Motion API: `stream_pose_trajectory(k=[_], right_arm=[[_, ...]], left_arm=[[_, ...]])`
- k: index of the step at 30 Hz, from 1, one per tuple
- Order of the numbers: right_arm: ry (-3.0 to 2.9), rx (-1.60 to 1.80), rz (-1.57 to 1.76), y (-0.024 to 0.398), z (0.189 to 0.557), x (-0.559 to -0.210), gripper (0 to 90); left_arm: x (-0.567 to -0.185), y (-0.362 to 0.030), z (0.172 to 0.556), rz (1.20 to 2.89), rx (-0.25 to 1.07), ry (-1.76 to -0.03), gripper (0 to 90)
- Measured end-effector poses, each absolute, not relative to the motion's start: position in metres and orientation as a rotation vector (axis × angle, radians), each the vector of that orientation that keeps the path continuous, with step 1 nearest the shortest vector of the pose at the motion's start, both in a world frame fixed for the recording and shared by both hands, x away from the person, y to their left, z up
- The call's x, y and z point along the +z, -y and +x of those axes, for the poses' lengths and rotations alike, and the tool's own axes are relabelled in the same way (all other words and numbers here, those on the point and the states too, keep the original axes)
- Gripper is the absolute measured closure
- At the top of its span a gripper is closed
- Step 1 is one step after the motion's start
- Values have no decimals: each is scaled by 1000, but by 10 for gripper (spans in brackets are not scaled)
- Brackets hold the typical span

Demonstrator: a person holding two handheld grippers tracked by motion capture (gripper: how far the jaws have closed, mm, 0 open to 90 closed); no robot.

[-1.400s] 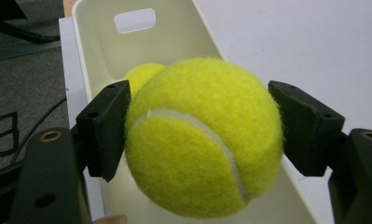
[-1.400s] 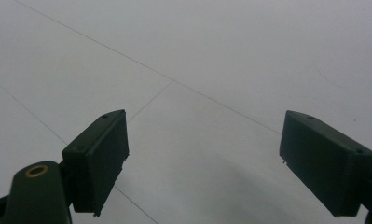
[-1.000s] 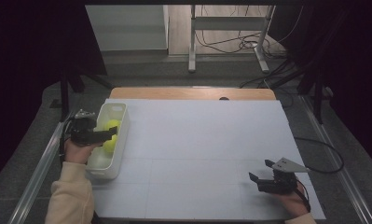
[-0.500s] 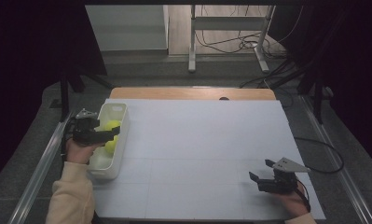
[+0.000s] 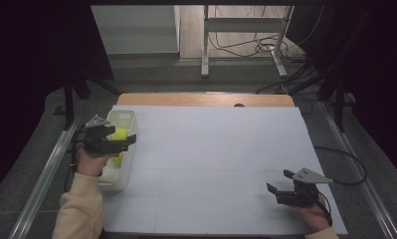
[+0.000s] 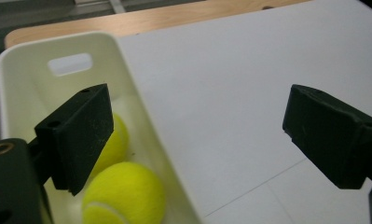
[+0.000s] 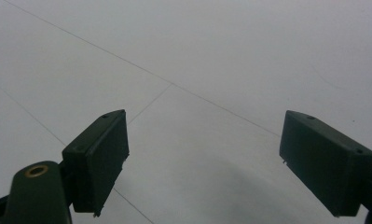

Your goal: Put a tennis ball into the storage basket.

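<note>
At table, 9 o'clock edge: white bin (image 5: 128,149), long side running 12 to 6, cut-out handle slot at its far end
Bin contents: two yellow tennis balls (image 6: 123,193) lying in the bottom, touching each other; one nearer the camera in the left gripper view, the other just behind it, partly hidden by a jaw
Left gripper (image 5: 129,141): held level over the bin, tips pointing toward 3 o'clock, just past the bin's inner wall
Left gripper jaws: spread wide, nothing between them, just been opening a little more; one jaw above the balls, the other above the white mat
Left hand (image 5: 89,160): grips the tool from the 6 o'clock side, cream sleeve coming in from the bottom edge
Right gripper (image 5: 279,181): low over the mat around 4 o'clock, well apart from the bin, tips pointing toward 9 o'clock
Right gripper jaws: wide apart, empty, bare mat under them
Right hand (image 5: 313,214): at the bottom edge, under the grey three-cornered plate
Table (image 5: 196,99): wood strip showing at 12 o'clock, rest covered by white mat (image 5: 216,159) with faint grid lines
Background, 12 o'clock: metal stand legs and loose cables on the floor, too dark to tell more
</note>
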State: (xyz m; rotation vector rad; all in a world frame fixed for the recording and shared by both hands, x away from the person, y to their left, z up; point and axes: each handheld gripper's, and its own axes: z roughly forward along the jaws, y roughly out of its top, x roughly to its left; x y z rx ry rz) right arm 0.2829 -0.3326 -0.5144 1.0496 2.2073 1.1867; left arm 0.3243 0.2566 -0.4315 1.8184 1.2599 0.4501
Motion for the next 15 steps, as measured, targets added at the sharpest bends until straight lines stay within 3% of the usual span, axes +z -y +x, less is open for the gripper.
stream_pose_trajectory(k=[15], right_arm=[[-2226,1160,1024,325,285,-514,161]], left_arm=[[-435,-230,306,1809,372,-1103,90]])
